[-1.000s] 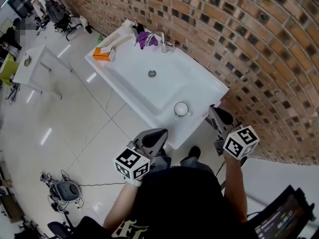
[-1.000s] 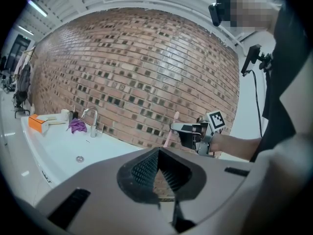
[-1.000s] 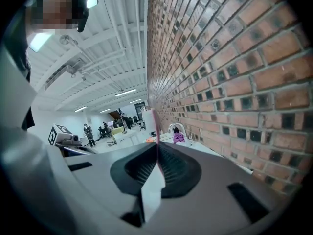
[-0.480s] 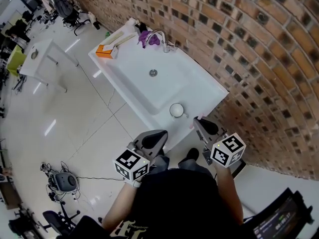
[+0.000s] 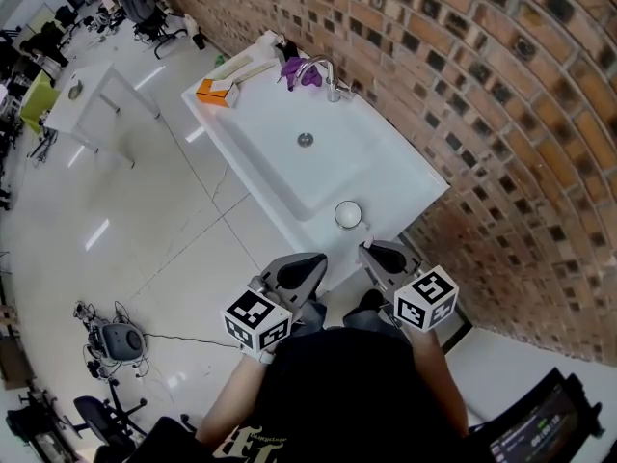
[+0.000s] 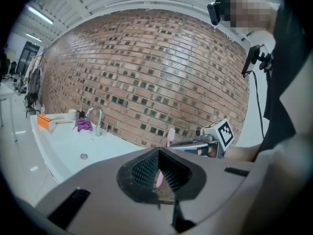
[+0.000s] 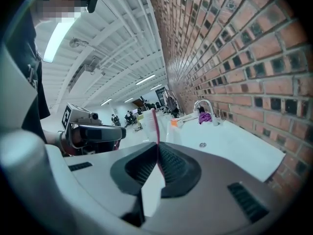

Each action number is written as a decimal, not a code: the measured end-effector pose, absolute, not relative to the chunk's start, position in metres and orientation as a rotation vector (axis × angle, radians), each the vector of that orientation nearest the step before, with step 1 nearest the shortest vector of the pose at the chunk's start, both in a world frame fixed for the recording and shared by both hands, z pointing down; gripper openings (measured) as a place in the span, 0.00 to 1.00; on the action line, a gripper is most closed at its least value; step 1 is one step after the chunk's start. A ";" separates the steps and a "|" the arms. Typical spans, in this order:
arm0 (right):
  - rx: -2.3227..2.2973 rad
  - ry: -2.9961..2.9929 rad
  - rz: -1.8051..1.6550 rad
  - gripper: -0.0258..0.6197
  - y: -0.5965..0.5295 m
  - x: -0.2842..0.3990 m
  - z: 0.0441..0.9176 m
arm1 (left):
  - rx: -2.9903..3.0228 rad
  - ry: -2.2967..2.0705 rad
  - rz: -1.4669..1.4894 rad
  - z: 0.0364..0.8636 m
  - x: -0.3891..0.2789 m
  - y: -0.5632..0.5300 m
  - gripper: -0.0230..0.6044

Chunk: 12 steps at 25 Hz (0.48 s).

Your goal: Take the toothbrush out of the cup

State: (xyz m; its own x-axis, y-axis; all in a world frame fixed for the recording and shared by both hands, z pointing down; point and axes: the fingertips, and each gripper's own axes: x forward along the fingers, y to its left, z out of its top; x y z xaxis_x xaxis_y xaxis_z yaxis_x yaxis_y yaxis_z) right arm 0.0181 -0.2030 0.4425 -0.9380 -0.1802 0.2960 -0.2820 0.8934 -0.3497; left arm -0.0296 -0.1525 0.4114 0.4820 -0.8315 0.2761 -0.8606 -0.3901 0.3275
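Two grippers: one left gripper point(image 5: 295, 270), one right gripper point(image 5: 380, 256). One cup point(image 5: 348, 214). One toothbrush point(image 7: 154, 129). One sink point(image 5: 416, 169), with one faucet point(image 5: 323, 68). One orange box point(image 5: 214, 91). One purple cloth point(image 5: 297, 69). One small white desk point(image 5: 92, 99) farther off.

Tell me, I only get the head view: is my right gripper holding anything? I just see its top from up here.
Observer: Yes. The right gripper view shows the right gripper shut on a slim pink-and-white plastic toothbrush.
Operator: Which way does it point?
Observer: Up. In the left gripper view its pink top stands above the right gripper's tips.
Operator: And my left gripper?
Observer: Its own view shows the left gripper shut, with nothing held.
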 end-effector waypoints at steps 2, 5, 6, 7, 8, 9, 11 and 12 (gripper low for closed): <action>0.340 -2.801 0.564 0.04 -0.201 0.017 0.443 | 2.309 -1.408 0.088 0.411 -0.031 -0.152 0.03; 0.338 -2.794 0.555 0.04 -0.200 0.017 0.444 | 2.311 -1.405 0.086 0.410 -0.032 -0.151 0.03; 0.338 -2.791 0.552 0.04 -0.200 0.017 0.444 | 2.312 -1.404 0.086 0.410 -0.032 -0.151 0.03; 0.338 -2.789 0.550 0.04 -0.199 0.017 0.444 | 2.312 -1.402 0.086 0.410 -0.033 -0.151 0.03; 0.338 -2.786 0.549 0.04 -0.198 0.017 0.445 | 2.313 -1.400 0.085 0.410 -0.033 -0.151 0.03; 0.338 -2.782 0.548 0.04 -0.198 0.017 0.446 | 2.314 -1.399 0.084 0.410 -0.034 -0.151 0.03; 0.340 -2.773 0.548 0.04 -0.196 0.017 0.448 | 2.316 -1.396 0.082 0.410 -0.034 -0.151 0.03; 0.342 -2.769 0.548 0.04 -0.196 0.017 0.449 | 2.317 -1.395 0.081 0.410 -0.034 -0.151 0.03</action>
